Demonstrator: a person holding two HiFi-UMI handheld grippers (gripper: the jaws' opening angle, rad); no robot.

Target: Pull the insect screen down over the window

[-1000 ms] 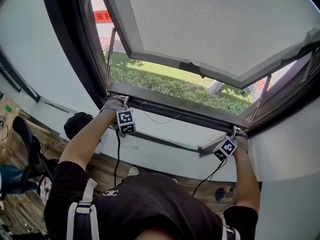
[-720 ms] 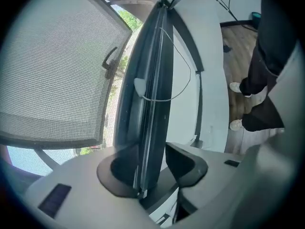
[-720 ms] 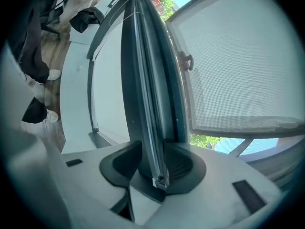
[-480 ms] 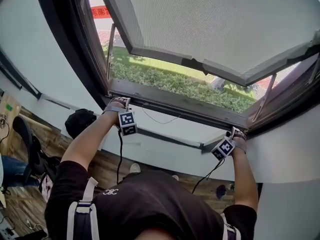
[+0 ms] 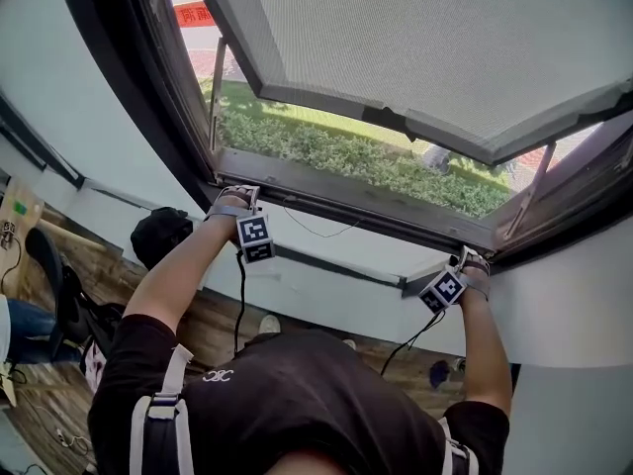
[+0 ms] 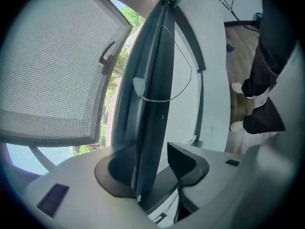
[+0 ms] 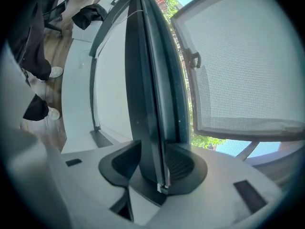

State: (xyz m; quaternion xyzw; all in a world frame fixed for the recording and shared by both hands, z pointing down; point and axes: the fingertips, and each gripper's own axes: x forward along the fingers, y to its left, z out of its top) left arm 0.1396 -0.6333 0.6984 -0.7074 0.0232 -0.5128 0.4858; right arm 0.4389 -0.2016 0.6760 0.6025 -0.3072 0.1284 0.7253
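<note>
Straddling the insect screen's dark pull bar [image 6: 150, 80], which lies along the lower edge of the window frame [image 5: 188, 117], each claw sits at one end: the left claw [image 5: 237, 194] by the lower left corner, the right claw [image 5: 467, 257] by the lower right. Both sets of jaws have just been opening and stand spread, with the bar between them unpinched. Its long axis runs corner to corner, so either claw would likely clear it by backing straight towards the person.

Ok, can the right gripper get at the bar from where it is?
Probably yes: the right gripper has just been opening its jaws, and the bar already stands between them, with nothing else in the way.
</note>
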